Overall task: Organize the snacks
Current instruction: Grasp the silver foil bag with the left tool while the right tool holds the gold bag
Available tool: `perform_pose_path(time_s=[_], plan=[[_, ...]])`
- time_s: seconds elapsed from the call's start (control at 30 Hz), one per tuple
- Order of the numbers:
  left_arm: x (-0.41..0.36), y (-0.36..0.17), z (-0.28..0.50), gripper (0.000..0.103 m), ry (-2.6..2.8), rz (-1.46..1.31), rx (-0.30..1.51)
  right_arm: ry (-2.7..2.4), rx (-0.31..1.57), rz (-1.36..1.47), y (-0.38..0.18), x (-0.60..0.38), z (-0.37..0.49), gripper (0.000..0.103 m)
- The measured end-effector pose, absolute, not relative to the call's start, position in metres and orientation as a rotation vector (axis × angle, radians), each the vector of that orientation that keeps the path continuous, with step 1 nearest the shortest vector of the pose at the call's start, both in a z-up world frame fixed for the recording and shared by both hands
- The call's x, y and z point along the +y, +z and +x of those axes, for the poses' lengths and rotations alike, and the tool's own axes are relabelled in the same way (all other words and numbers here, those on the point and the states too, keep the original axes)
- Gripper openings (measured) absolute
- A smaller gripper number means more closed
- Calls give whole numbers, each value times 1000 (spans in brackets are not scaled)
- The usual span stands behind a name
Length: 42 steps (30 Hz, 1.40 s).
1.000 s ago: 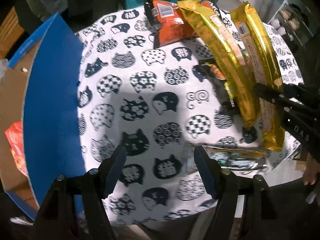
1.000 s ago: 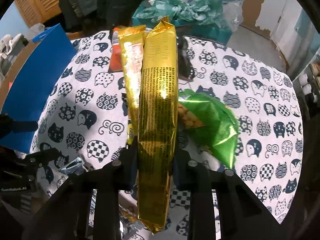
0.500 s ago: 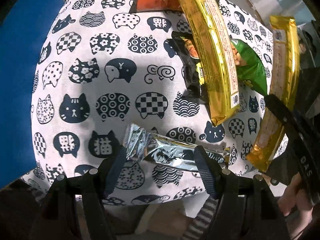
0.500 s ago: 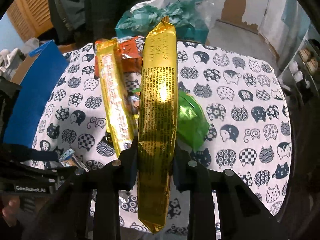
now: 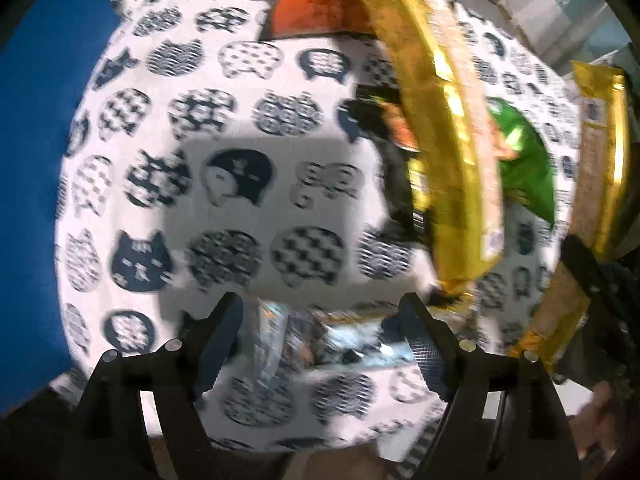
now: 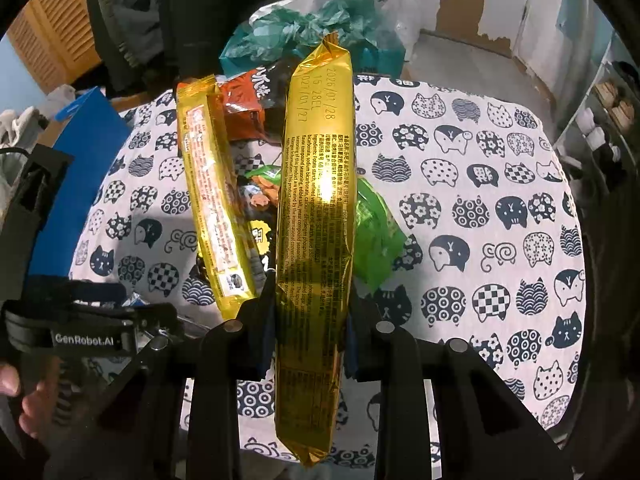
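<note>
My right gripper (image 6: 308,320) is shut on a long gold snack pack (image 6: 318,208) and holds it above the cat-print tablecloth (image 6: 480,200); that pack also shows at the right edge of the left wrist view (image 5: 600,152). My left gripper (image 5: 320,336) is open, its fingers either side of a silver foil wrapper (image 5: 312,340) near the table's front edge. A second gold pack (image 5: 448,112) lies on the cloth, over a black packet (image 5: 384,128) and beside a green bag (image 5: 524,160). An orange packet (image 5: 312,4) lies at the far side.
A blue-sided cardboard box (image 5: 36,140) stands at the table's left edge, also in the right wrist view (image 6: 76,168). Teal and white plastic bags (image 6: 320,28) sit beyond the far edge. Shelves (image 6: 612,120) stand at the right.
My left gripper has moved down and closer to the silver wrapper, which now lies between its fingers. My right gripper has lifted the gold pack higher and back.
</note>
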<state>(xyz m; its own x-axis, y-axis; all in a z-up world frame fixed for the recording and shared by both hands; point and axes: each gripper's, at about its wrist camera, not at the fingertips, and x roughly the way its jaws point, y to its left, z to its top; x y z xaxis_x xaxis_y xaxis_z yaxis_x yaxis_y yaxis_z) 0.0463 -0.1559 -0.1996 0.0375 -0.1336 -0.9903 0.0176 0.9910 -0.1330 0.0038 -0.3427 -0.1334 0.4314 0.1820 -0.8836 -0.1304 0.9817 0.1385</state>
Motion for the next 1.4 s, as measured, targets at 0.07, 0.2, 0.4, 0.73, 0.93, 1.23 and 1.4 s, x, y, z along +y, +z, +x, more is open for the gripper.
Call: perform_pose_path(time_s=[0.07,0.2,0.4,0.73,0.93,1.23,1.4], plan=[[-144,-202,61,81,-109,-52,1521,196,1109,58,-134,-343,4,25],[-136,-199,71,81,-148,-23,1503,196,1110,63,-134,-345,5,25],[-157,-169,82,81,-352,175,1381,197,1106,84,-130,-349,5,25],[-210,-172,60,81,-767,505,1283,173,1114,114,-126,-360,-3,25],[-218,-196,63,81,-837,489,1370,165,1118,124,-124,-364,-7,25],[-218,-213,62,48,-884,495,1353,154,1120,133,-120,-366,-7,25],[-215,-208,46,34,-952,530,1331,142,1123,143,-119,-368,-6,25]])
